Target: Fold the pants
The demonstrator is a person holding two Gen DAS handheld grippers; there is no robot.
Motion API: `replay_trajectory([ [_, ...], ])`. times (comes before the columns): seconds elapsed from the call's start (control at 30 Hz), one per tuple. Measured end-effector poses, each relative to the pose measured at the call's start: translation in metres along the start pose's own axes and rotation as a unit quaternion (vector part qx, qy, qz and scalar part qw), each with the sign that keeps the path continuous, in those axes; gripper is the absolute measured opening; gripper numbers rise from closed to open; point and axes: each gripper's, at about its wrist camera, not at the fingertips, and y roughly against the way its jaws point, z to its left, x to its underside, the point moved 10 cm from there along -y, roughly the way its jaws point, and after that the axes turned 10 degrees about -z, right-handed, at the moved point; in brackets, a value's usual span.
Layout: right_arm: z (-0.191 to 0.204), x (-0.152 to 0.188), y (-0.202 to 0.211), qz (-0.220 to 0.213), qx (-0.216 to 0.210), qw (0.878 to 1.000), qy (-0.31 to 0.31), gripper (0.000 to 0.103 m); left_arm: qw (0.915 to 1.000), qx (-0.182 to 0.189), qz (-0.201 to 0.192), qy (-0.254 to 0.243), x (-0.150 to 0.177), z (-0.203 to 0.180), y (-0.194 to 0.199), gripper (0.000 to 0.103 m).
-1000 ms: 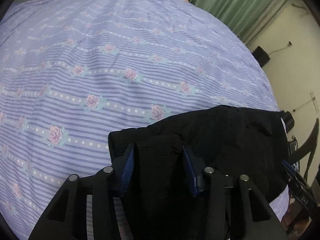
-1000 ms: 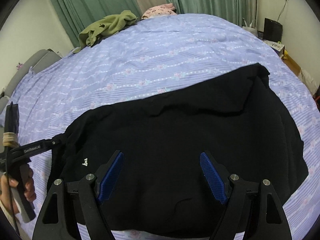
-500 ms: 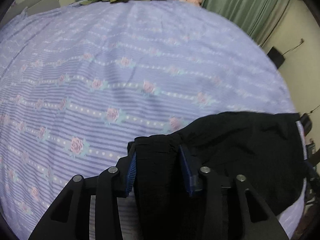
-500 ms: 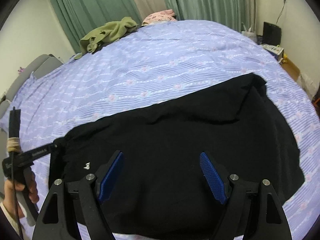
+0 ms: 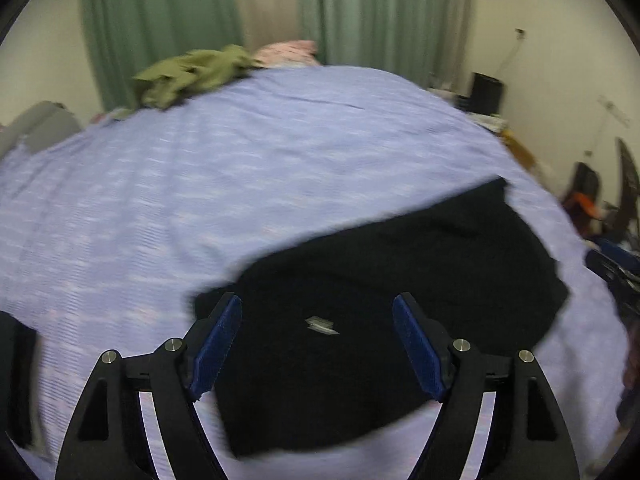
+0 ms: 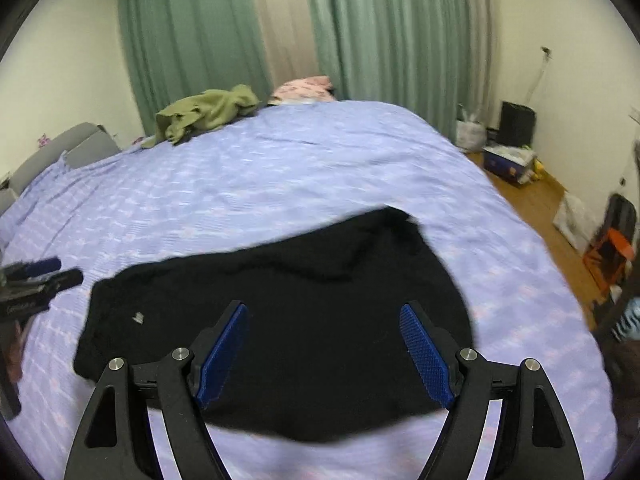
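The blue-padded fingers (image 5: 218,344) of the left gripper (image 5: 318,346) stand wide apart with nothing between their pads. Below and ahead of them lie the black fabric pants (image 5: 384,288), folded flat on the lilac striped bedsheet (image 5: 240,168); a small white logo (image 5: 322,325) shows in the gap between the fingers. The right gripper (image 6: 326,354) is likewise spread wide and holds nothing, and the pants (image 6: 304,320) reach past both its fingers, further to the left. Far beyond the fingertips, a crumpled olive-green garment (image 6: 208,114) lies at the bed's far edge.
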Motion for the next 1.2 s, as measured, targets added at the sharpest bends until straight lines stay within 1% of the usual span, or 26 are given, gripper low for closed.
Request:
replay_trajectory([
  [0.07, -0.036, 0.011, 0.008, 0.016, 0.02, 1.0, -0.011, 0.079, 0.9996, 0.027, 0.011, -0.002, 0.014, -0.035, -0.006, 0.078],
  [0.1, -0.047, 0.014, 0.01, 0.021, 0.027, 0.999, -0.013, 0.079, 0.9991, 0.038, 0.017, -0.002, 0.02, -0.048, -0.01, 0.078],
  [0.13, -0.063, 0.02, 0.011, 0.028, 0.037, 0.999, -0.018, 0.077, 0.9985, 0.049, 0.024, -0.001, 0.026, -0.062, -0.015, 0.078],
  [0.17, -0.079, 0.026, 0.011, 0.039, 0.045, 0.998, -0.028, 0.075, 0.9977, 0.059, 0.033, 0.002, 0.032, -0.078, -0.022, 0.078],
  [0.2, -0.09, 0.032, 0.01, 0.047, 0.047, 0.997, -0.039, 0.067, 0.997, 0.067, 0.038, 0.0, 0.037, -0.09, -0.025, 0.078],
  [0.23, -0.101, 0.036, 0.008, 0.053, 0.048, 0.996, -0.052, 0.062, 0.9965, 0.073, 0.041, -0.001, 0.039, -0.101, -0.029, 0.078],
  [0.3, -0.12, 0.042, 0.003, 0.058, 0.049, 0.994, -0.075, 0.059, 0.9954, 0.084, 0.047, 0.005, 0.042, -0.12, -0.036, 0.078],
  [0.37, -0.131, 0.046, -0.009, 0.064, 0.047, 0.993, -0.087, 0.056, 0.9943, 0.089, 0.056, 0.014, 0.042, -0.137, -0.043, 0.078],
  [0.43, -0.136, 0.053, -0.02, 0.075, 0.04, 0.992, -0.098, 0.049, 0.9937, 0.092, 0.062, 0.017, 0.039, -0.144, -0.049, 0.078],
  [0.5, -0.138, 0.057, -0.034, 0.082, 0.028, 0.99, -0.113, 0.045, 0.9932, 0.095, 0.064, 0.021, 0.035, -0.151, -0.054, 0.077],
  [0.57, -0.136, 0.062, -0.051, 0.091, 0.011, 0.987, -0.133, 0.045, 0.9932, 0.094, 0.065, 0.021, 0.033, -0.151, -0.058, 0.077],
  [0.63, -0.138, 0.071, -0.069, 0.104, 0.009, 0.983, -0.15, 0.044, 0.9933, 0.092, 0.067, 0.022, 0.032, -0.155, -0.064, 0.077],
  [0.77, -0.145, 0.084, -0.097, 0.123, 0.033, 0.98, -0.156, 0.044, 0.9928, 0.091, 0.075, 0.023, 0.035, -0.159, -0.071, 0.078],
  [0.8, -0.147, 0.084, -0.102, 0.124, 0.042, 0.98, -0.148, 0.044, 0.9926, 0.092, 0.076, 0.023, 0.037, -0.16, -0.071, 0.078],
  [0.87, -0.146, 0.083, -0.112, 0.126, 0.043, 0.982, -0.135, 0.044, 0.9921, 0.093, 0.08, 0.024, 0.041, -0.161, -0.072, 0.078],
  [0.9, -0.145, 0.084, -0.115, 0.131, 0.041, 0.981, -0.136, 0.04, 0.9919, 0.093, 0.083, 0.024, 0.043, -0.163, -0.073, 0.078],
  [0.93, -0.143, 0.085, -0.117, 0.131, 0.036, 0.981, -0.136, 0.018, 0.9918, 0.093, 0.085, 0.024, 0.044, -0.164, -0.073, 0.078],
  [0.97, -0.143, 0.087, -0.117, 0.135, 0.04, 0.982, -0.128, 0.008, 0.9916, 0.093, 0.086, 0.024, 0.045, -0.164, -0.073, 0.077],
  [1.0, -0.144, 0.087, -0.113, 0.134, 0.048, 0.982, -0.122, 0.007, 0.9916, 0.093, 0.086, 0.024, 0.045, -0.165, -0.073, 0.077],
  [1.1, -0.153, 0.08, -0.086, 0.108, 0.079, 0.984, -0.115, 0.006, 0.9916, 0.094, 0.085, 0.025, 0.045, -0.165, -0.073, 0.077],
  [1.2, -0.167, 0.077, -0.052, 0.086, 0.1, 0.982, -0.133, 0.006, 0.9916, 0.094, 0.086, 0.024, 0.045, -0.165, -0.075, 0.077],
])
